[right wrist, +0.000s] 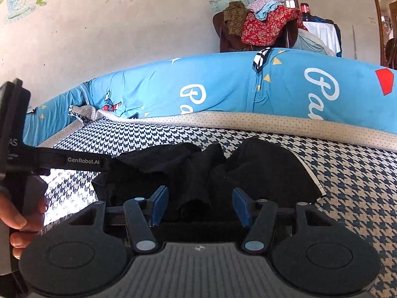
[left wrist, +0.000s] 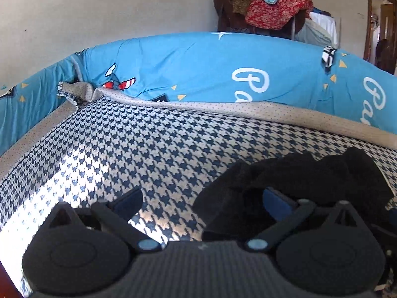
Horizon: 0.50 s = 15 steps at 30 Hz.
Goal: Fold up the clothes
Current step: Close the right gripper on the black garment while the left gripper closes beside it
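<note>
A crumpled black garment lies on the houndstooth bed cover. My left gripper stands open at the garment's left edge. Its right finger is over the black cloth and its left finger is over the bare cover. In the right wrist view the same garment is bunched just ahead, and a fold of it sits between the spread fingers of my open right gripper. The left gripper's body reaches in from the left to the cloth, held by a hand.
A rolled blue quilt with white lettering runs along the far side of the bed, above a grey dotted sheet edge. Behind it a chair carries a pile of clothes. A doorway opens at the right.
</note>
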Motion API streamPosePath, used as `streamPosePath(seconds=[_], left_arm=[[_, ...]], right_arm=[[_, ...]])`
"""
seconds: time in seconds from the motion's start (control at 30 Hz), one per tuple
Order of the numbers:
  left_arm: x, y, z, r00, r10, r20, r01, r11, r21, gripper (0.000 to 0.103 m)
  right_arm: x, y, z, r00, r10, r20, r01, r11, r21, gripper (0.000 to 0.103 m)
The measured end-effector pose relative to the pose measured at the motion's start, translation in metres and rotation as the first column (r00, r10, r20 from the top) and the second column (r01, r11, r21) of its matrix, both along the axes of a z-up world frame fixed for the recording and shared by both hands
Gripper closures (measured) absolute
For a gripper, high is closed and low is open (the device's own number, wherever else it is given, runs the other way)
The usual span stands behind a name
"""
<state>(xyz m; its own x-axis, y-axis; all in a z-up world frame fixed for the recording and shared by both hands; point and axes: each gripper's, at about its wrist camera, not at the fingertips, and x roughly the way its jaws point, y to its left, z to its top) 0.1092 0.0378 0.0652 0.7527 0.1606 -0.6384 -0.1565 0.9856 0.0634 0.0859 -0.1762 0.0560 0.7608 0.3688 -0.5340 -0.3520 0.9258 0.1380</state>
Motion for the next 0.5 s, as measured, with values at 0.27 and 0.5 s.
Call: streamPosePath(seconds=[0.27, 0.5], left_arm=[[0.001, -0.021, -0.006, 0.989, -0.145, 0.042, 0.144, 0.990, 0.008, 0.000], [0.003, -0.028, -0.004, 0.969, -0.225, 0.106, 0.234, 0.969, -0.082, 0.000]], right_arm=[[0.010, 0.010, -0.021, 1.000, 0.007, -0.022, -0.008, 0.999, -0.048, 0.046], [0.011, 0.016, -0.025, 1.000, 0.023, -0.008, -0.023, 0.999, -0.046, 0.061]])
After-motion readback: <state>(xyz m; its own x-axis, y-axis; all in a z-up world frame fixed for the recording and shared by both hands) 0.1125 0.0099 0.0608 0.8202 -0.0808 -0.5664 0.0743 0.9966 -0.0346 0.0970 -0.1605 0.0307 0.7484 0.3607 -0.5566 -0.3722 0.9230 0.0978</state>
